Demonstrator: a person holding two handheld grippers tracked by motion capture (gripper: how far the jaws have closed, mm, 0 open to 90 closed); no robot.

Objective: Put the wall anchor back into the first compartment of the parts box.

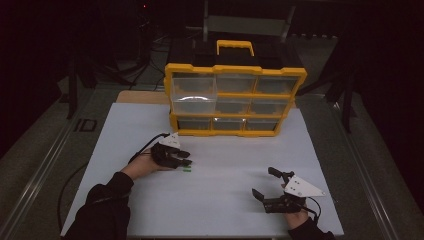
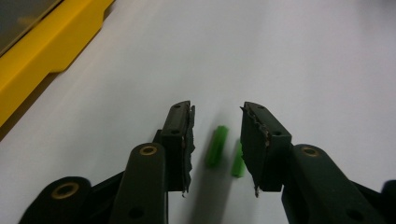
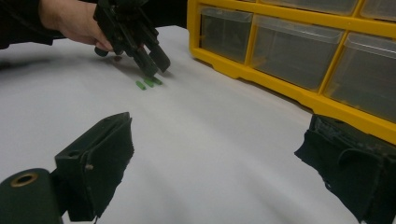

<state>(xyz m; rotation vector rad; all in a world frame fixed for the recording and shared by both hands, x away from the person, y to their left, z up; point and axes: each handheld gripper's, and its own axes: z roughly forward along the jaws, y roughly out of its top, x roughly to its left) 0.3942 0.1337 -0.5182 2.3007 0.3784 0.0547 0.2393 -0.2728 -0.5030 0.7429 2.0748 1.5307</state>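
Between the left gripper's (image 2: 217, 140) parted fingers lies a green peg (image 2: 216, 146).

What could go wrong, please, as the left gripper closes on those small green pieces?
Two green pieces lie close together between the open fingers of the left gripper, so closing may catch both, or pinch one and flick the other away. The pieces lie flat on the white table, so the tips may scrape it and slip off.

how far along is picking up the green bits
Early stage. Nothing looks done: the small green plastic pieces lie on the white table. In hand: the left tongs are open around one piece, not closed. The right tongs wait open. One clear drawer of the yellow organiser sticks out. Left: gripping and lifting.
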